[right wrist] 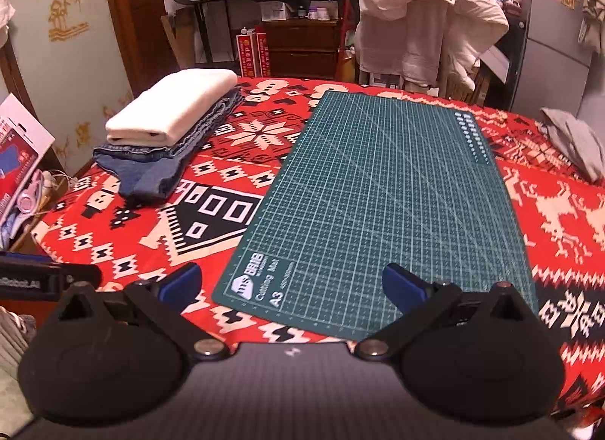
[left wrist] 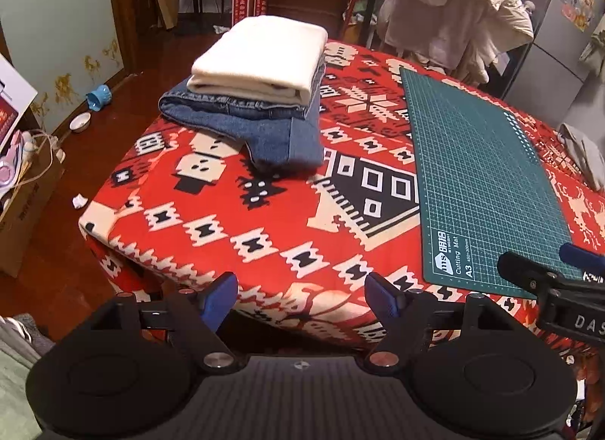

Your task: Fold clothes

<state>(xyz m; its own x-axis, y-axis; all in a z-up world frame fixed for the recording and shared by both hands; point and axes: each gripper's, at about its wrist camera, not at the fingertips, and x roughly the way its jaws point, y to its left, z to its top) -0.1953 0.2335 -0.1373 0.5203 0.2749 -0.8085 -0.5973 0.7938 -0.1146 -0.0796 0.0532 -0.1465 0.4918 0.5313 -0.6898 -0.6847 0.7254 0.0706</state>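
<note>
With the green cutting mat [right wrist: 378, 205] as reference: a folded cream garment [right wrist: 174, 109] lies squarely on top of folded blue jeans [right wrist: 151, 171], the stack resting on the red patterned cloth [right wrist: 234, 129] to the left of the mat, toward its far end. A crumpled grey garment [right wrist: 574, 145] lies on the cloth to the right of the mat, near the table edge; it does not appear folded. The mat surface itself carries no clothing. The left gripper [left wrist: 300, 300] hovers over the cloth left of the mat's near corner, fingers spread apart and holding nothing. The right gripper [right wrist: 291, 286] hovers over the mat's near edge, fingers likewise spread and empty. Handling judgement: the grey garment looks light, soft and limp, so it will sag and bunch when lifted; take hold at an edge, hem or two corners, not mid-panel. The jeans look heavier and stiffer, gripping best at the waistband or a thick seam. The scene fits either a pause between garments or a late stage with one piece remaining.
</note>
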